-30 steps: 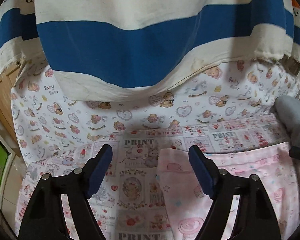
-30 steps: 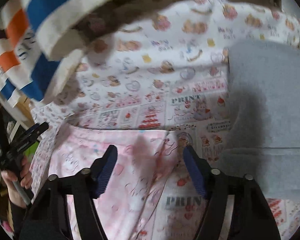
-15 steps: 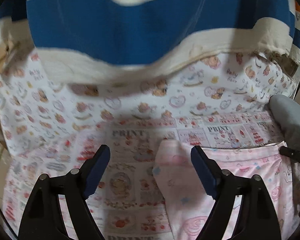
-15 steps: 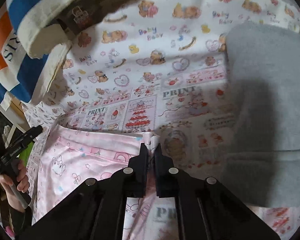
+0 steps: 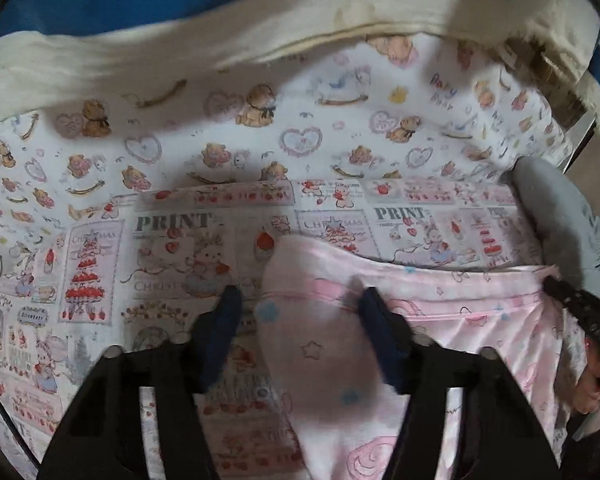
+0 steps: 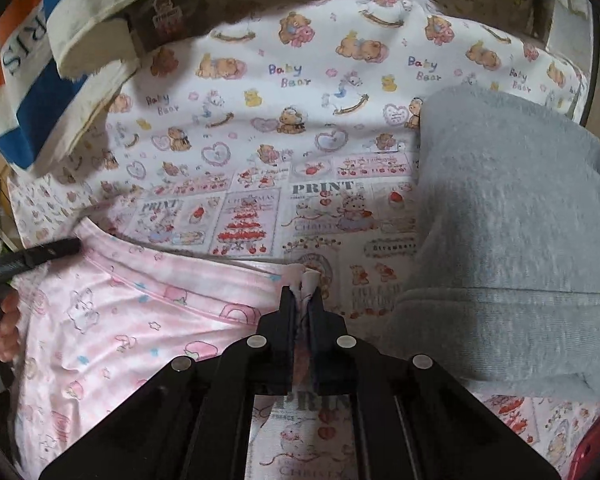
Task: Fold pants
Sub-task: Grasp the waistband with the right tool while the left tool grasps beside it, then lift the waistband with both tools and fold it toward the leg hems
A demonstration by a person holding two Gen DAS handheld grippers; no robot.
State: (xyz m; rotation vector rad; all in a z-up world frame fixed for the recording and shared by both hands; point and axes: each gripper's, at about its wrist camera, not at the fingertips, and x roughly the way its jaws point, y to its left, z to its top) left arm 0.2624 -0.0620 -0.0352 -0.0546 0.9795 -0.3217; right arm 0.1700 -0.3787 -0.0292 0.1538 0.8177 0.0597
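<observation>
A: Where are the pink pants [image 6: 112, 320] now?

B: Flat on the printed sheet [image 6: 300, 128], just beside the grey garment [image 6: 520, 240], their waistband on the side away from both cameras.

A: And the tongs?

B: The right tongs [image 6: 304, 304] are pinched tight on the waistband corner nearest the grey garment. The left tongs [image 5: 300, 320] have just been closing; they stand half open astride the corner farthest from it, pads not yet pressing the cloth.

A: So which step?

B: Taking hold of both waistband corners, I'd judge. Next the left tongs must finish closing on that corner; then both can lift together and carry the waistband over for the fold.
</observation>
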